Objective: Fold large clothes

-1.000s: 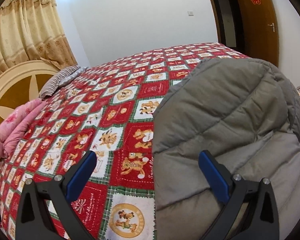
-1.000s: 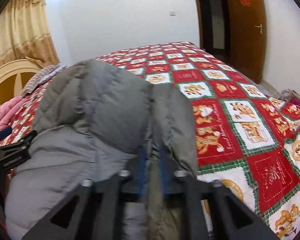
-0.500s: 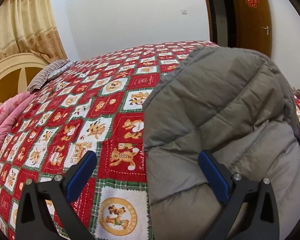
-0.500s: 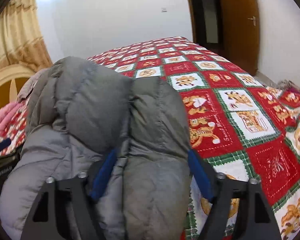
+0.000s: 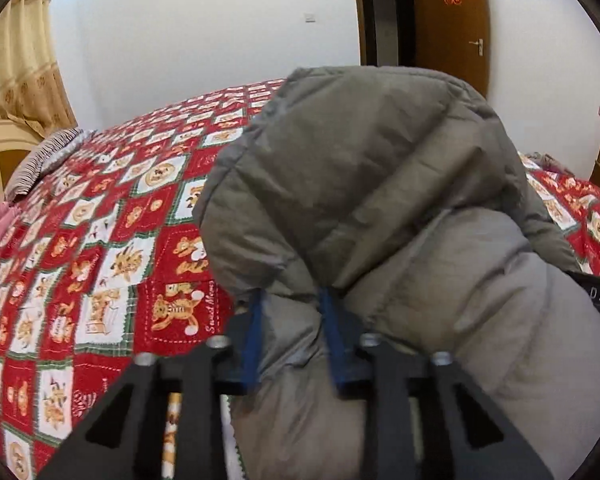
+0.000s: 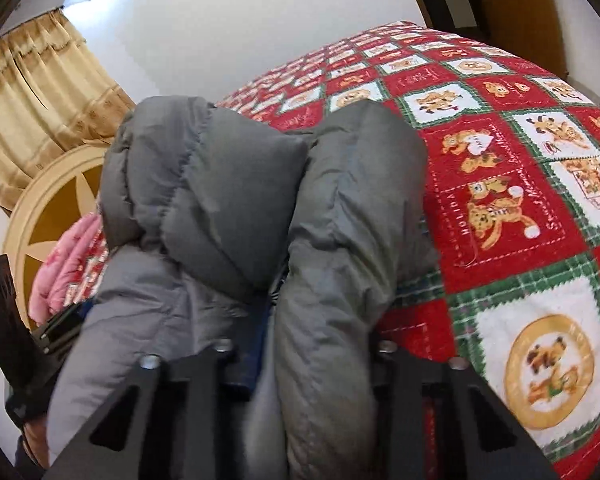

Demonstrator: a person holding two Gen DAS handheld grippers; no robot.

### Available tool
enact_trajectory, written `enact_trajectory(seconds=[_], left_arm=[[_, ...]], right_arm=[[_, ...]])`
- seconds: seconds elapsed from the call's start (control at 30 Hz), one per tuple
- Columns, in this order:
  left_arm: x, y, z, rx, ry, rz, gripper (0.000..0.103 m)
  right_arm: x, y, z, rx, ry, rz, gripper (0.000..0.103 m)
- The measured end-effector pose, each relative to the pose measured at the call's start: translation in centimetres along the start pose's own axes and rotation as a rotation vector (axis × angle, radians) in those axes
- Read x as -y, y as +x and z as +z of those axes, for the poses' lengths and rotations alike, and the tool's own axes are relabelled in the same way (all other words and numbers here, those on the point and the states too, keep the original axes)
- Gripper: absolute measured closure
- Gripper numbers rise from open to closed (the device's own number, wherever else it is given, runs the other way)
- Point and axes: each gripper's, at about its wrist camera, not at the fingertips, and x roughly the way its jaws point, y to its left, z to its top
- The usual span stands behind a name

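A grey padded jacket (image 5: 380, 200) is bunched and folded over itself on the bed, filling both views; it also shows in the right wrist view (image 6: 228, 200). My left gripper (image 5: 292, 320) is shut on a fold at the jacket's near left edge, blue pads pinching the fabric. My right gripper (image 6: 300, 340) is closed in around a thick fold of the jacket; its fingertips are mostly buried in the fabric. The left gripper's black body (image 6: 52, 332) shows at the left of the right wrist view.
The bed has a red and white bear-pattern quilt (image 5: 100, 240), also in the right wrist view (image 6: 520, 200). Pink bedding (image 6: 68, 264) and a striped pillow (image 5: 44, 160) lie near the round headboard (image 6: 40, 216). A wooden door (image 5: 452, 20) and curtains (image 5: 16, 72) stand behind.
Both grippers have closed on the jacket: the left from wide open, the right after opening half a second ago. The jacket has risen and bunched up closer to the cameras.
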Motion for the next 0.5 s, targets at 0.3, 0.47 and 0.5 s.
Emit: enact_trajectory(seconds=[0.3,0.47,0.5], left_arm=[[-1.7,-7.2,-0.5,0.082,-0.019,0.109,0.097],[-4.7,-10.8,-1.1,0.105,-0.069,0.175,0.097],[-5.6,-11.6,-1.2,0.112,-0.084,0.187,0.097]], right_arm=[[-5.0,-3.1,-1.0,0.032,-0.051,0.106,0.088],[-9.8,-3.7,-1.0,0.036,-0.109,0.174,0.088],[-11.0,-3.7,-1.1,0.035,-0.126,0.191,0.088]])
